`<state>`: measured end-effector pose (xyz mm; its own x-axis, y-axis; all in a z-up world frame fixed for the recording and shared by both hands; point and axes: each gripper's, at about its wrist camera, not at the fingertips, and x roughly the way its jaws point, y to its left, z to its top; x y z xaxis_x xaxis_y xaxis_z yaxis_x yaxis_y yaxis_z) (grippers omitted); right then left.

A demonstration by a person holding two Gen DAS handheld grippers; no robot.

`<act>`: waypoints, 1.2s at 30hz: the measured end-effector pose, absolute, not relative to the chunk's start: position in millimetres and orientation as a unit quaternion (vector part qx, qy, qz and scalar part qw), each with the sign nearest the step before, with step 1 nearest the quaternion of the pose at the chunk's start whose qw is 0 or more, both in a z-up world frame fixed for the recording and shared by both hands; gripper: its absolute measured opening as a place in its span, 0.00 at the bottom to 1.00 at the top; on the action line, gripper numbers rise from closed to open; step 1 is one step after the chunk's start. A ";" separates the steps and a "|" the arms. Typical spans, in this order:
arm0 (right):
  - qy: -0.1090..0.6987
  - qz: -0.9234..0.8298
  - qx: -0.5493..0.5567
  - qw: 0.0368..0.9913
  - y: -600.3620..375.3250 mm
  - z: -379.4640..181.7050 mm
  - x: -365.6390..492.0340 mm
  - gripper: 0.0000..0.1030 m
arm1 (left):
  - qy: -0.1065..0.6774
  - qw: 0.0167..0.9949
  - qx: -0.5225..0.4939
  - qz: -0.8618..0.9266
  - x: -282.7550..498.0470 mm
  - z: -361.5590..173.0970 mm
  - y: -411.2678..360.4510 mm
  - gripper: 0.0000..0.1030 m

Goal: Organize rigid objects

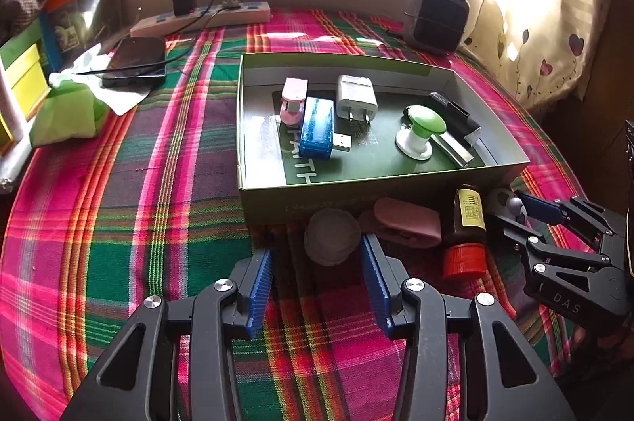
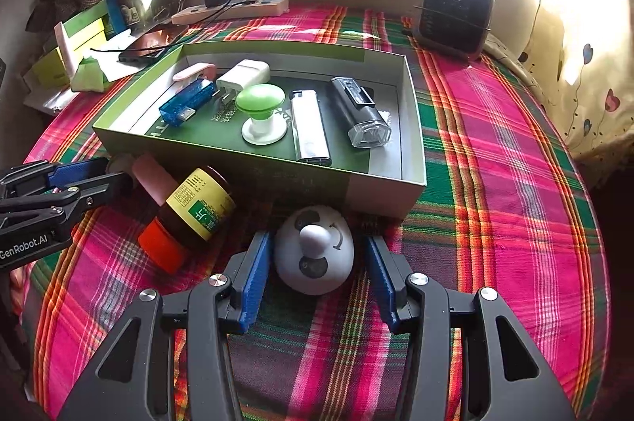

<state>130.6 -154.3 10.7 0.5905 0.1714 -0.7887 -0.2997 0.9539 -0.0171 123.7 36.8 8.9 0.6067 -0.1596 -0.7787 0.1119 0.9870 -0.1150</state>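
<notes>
**Plaid-covered surface, both grippers open at the box's front wall**

Plaid cloth [image 2: 495,143] in pink, green and orange covers the surface; window and curtain behind, power strip [image 1: 202,18] and small heater [image 2: 455,14] at the far edge.

Right gripper [image 2: 317,254]: jaws wide apart, released, nothing clamped. White panda-face egg toy [image 2: 315,254] lies between the blue fingers, near the left pad; cannot tell if it touches. Toy sits just in front of the green box [image 2: 380,191], close to its front wall.

Left gripper [image 1: 319,262]: jaws also spread, holding nothing. Grey round disc [image 1: 332,236] lies between the fingertips, close to the right pad, just before the box wall. Pink clip-like object [image 1: 408,222] lies beside it, then brown bottle [image 2: 198,207] on its side with its red cap toward the cameras, between the two grippers.

Both grippers are low over the cloth, pointing toward the box and angled slightly toward each other.

Inside the box: pink stapler-like item [image 1: 293,100], blue USB device [image 1: 317,127], white charger [image 1: 356,96], green-topped knob [image 2: 259,104], silver lighter [image 2: 309,127], black bike light [image 2: 360,111].
</notes>
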 end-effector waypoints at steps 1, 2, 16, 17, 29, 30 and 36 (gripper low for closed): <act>0.433 0.132 -0.073 0.889 -154.9 10.8 130.7 0.46 | 0.436 0.896 -0.026 -0.074 123.9 8.8 36.3 0.41; 0.433 0.132 -0.071 0.889 -155.5 10.8 130.7 0.46 | 0.435 0.897 -0.023 -0.071 124.0 8.6 35.5 0.41; 0.436 0.127 -0.058 0.889 -162.6 10.5 131.4 0.46 | 0.428 0.901 -0.034 -0.059 124.3 8.9 38.7 0.34; 0.436 0.128 -0.057 0.889 -163.0 10.6 131.2 0.46 | 0.428 0.901 -0.037 -0.057 124.1 9.0 40.2 0.31; 0.435 0.131 -0.051 0.889 -166.0 11.1 128.8 0.43 | 0.425 0.903 -0.037 -0.054 123.5 8.6 42.3 0.26; 0.435 0.131 -0.051 0.889 -165.9 11.2 128.9 0.42 | 0.426 0.902 -0.037 -0.055 123.4 8.6 42.5 0.26; 0.435 0.131 -0.050 0.889 -166.2 11.2 128.3 0.40 | 0.426 0.902 -0.038 -0.055 122.7 8.9 42.4 0.26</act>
